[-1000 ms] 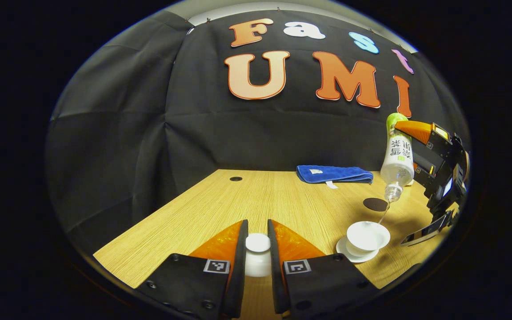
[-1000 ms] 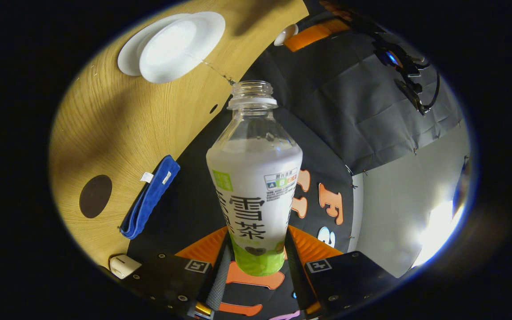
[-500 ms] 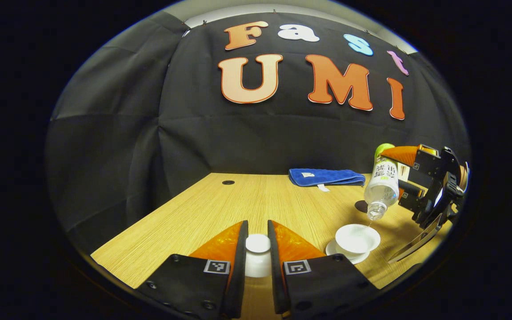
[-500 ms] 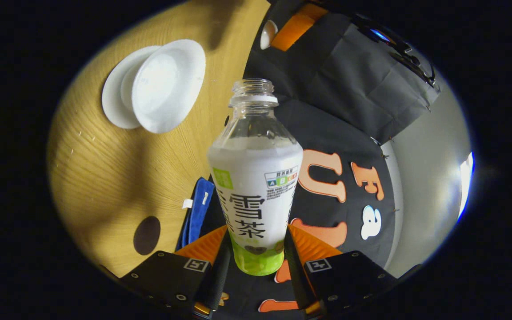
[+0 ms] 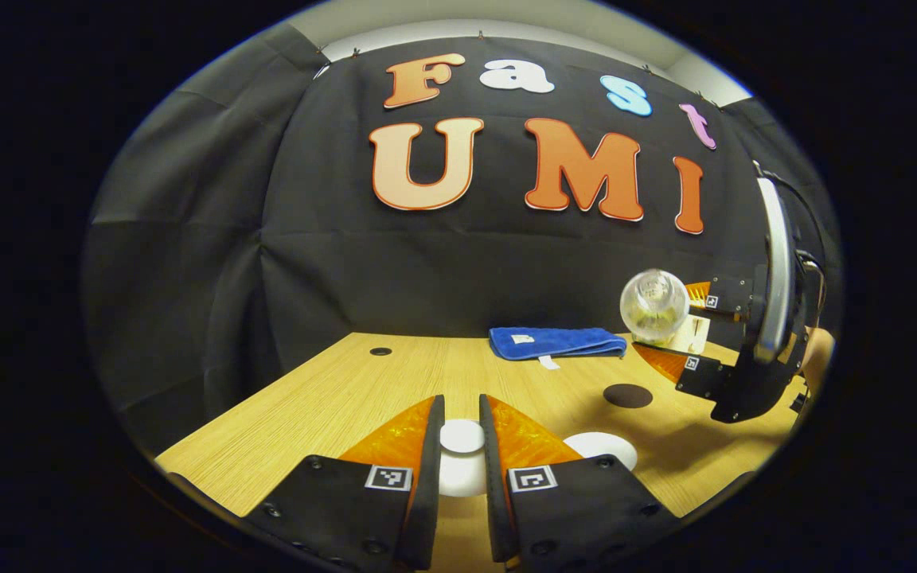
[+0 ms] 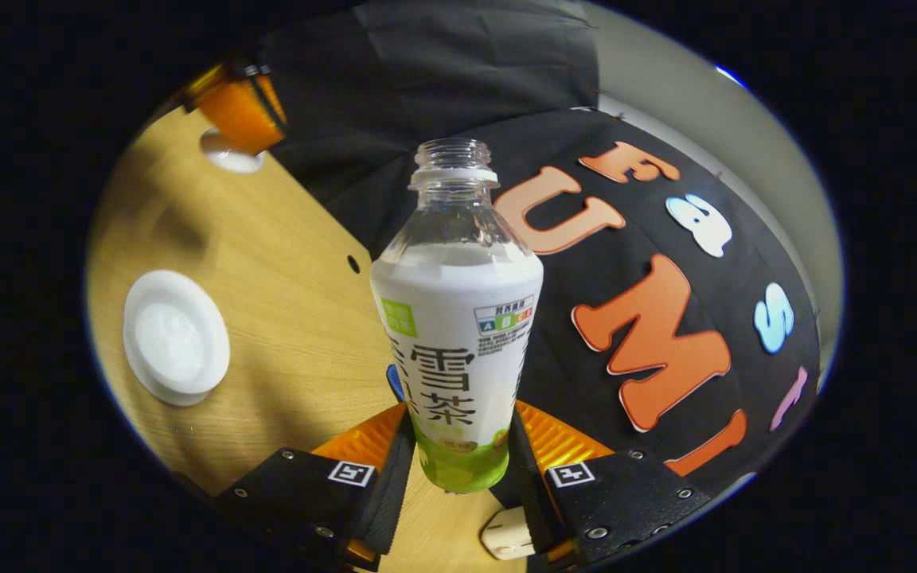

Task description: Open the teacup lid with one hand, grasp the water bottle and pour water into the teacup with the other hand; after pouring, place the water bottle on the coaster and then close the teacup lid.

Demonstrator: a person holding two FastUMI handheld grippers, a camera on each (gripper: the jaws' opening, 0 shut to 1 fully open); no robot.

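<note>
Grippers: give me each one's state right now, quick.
Left gripper: shut on the teacup lid, held above the table.
Right gripper: shut on the water bottle, uncapped.

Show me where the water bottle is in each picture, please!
Left gripper view: the water bottle is at the right, held above the table by the right gripper, its open mouth facing the camera.
Right gripper view: the water bottle stands in the middle, between this gripper's orange fingers, mouth at the top.
Shared landmark: the white teacup on the table, lower right in the left gripper view, far left in the right gripper view.
</note>
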